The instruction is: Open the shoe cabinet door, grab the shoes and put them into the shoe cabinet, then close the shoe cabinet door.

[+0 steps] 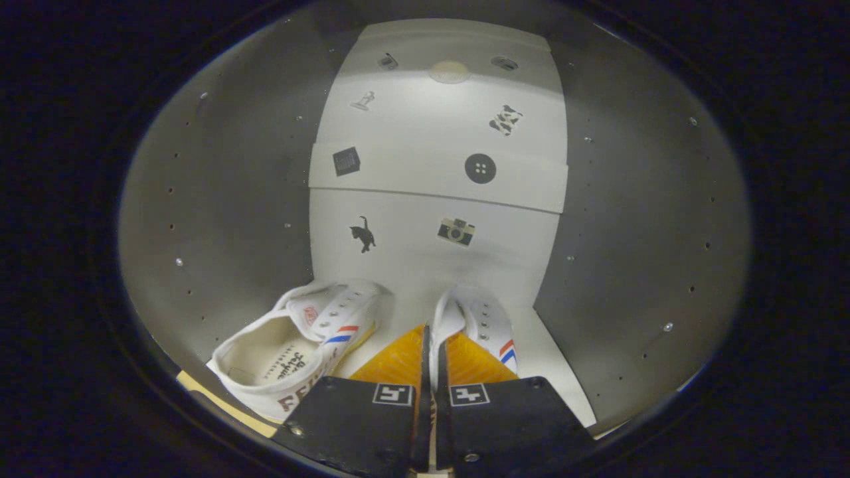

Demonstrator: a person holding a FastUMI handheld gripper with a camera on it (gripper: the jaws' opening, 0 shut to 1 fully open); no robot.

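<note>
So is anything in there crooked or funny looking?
A little. The left shoe lies turned at an angle, toe toward the middle. The right shoe points straight back, its side wall pinched between the gripper fingers. Nothing looks broken.

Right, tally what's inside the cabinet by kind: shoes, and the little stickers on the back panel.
Shoes: 2, one lying free, one whose edge the gripper is shut on
Stickers: 5, figure, cow-patch, dark square, cat, camera
Button: 1
Total: 8
</note>
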